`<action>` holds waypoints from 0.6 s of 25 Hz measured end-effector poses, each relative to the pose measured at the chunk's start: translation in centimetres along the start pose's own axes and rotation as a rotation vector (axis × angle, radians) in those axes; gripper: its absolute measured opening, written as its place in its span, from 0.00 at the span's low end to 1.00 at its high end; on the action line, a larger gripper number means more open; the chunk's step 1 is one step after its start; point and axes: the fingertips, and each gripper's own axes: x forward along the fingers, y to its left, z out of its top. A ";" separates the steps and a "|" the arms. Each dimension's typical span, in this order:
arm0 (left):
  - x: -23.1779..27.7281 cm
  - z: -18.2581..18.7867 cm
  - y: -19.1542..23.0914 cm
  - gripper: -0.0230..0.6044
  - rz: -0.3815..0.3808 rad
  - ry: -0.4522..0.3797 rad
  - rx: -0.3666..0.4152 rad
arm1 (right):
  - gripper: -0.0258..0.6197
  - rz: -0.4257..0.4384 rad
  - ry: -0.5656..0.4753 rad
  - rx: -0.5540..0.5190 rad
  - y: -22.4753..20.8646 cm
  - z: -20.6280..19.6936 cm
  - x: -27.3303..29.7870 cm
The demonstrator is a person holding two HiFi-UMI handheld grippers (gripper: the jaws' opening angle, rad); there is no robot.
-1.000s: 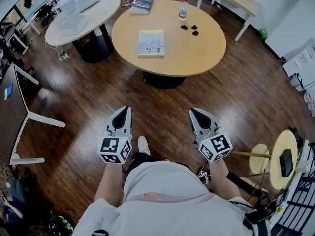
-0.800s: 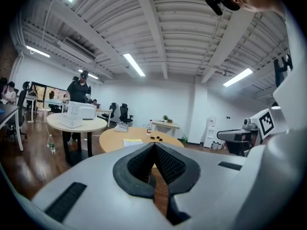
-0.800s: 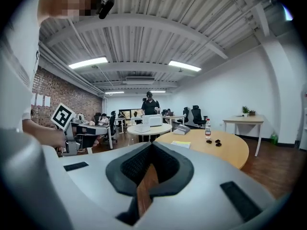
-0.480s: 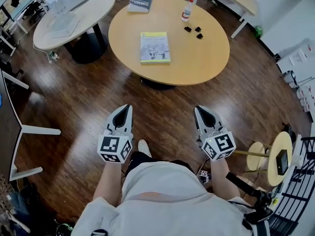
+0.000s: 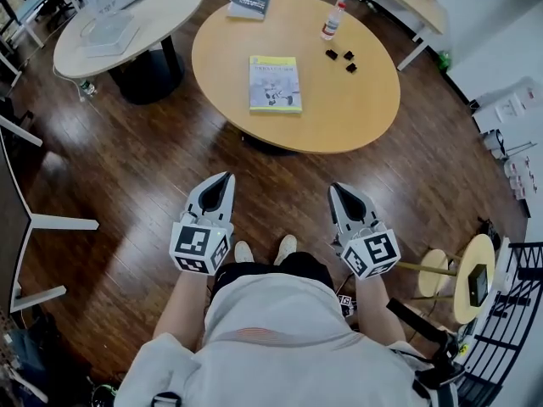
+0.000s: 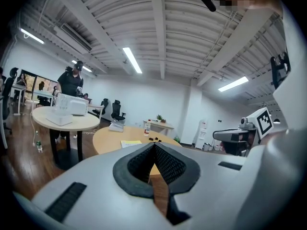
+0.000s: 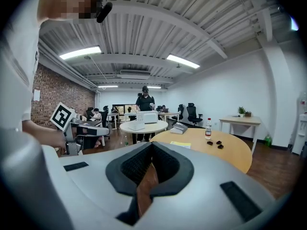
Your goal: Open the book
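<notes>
A closed book (image 5: 275, 83) with a yellow-green cover lies flat on the round wooden table (image 5: 356, 117), left of its middle. Both grippers hang over the wooden floor, well short of the table's near edge and pointing toward it. My left gripper (image 5: 225, 177) is shut with nothing in it, and my right gripper (image 5: 335, 188) is shut and empty too. In the left gripper view the book (image 6: 130, 143) shows small, just left of the closed jaw tips (image 6: 154, 145). In the right gripper view the book (image 7: 180, 144) lies right of the closed tips (image 7: 151, 144).
On the same table are a second, dark book (image 5: 249, 0) at the far edge, a water bottle (image 5: 332, 21) and three small black objects (image 5: 339, 58). A white round table (image 5: 161, 11) stands to the left. A small stool (image 5: 471, 282) is at the right. A person (image 6: 71, 83) stands behind.
I have stepped toward the round table, so both grippers are nearer its edge. Both of my feet now show below the grippers. Both jaws stay shut.
</notes>
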 end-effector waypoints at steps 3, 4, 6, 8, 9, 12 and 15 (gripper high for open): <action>0.6 0.1 0.6 0.05 0.007 0.003 0.002 | 0.04 0.012 -0.011 0.011 -0.5 0.2 1.1; 0.9 0.2 0.8 0.05 0.012 0.002 0.004 | 0.05 0.022 -0.014 0.014 -0.6 0.2 1.6; 1.4 0.4 1.2 0.05 0.024 0.002 0.008 | 0.04 0.043 -0.020 0.015 -0.8 0.2 2.6; 1.8 0.7 1.6 0.05 0.041 0.002 0.010 | 0.05 0.069 -0.033 0.014 -1.1 0.5 3.7; 2.1 0.9 1.7 0.05 0.051 0.001 0.012 | 0.04 0.082 -0.041 0.015 -1.3 0.7 4.2; 3.2 1.7 1.9 0.05 0.078 -0.002 0.020 | 0.04 0.110 -0.056 0.021 -2.6 1.4 5.8; 5.1 2.7 1.6 0.05 0.097 -0.003 0.034 | 0.05 0.130 -0.067 0.023 -4.8 2.1 7.0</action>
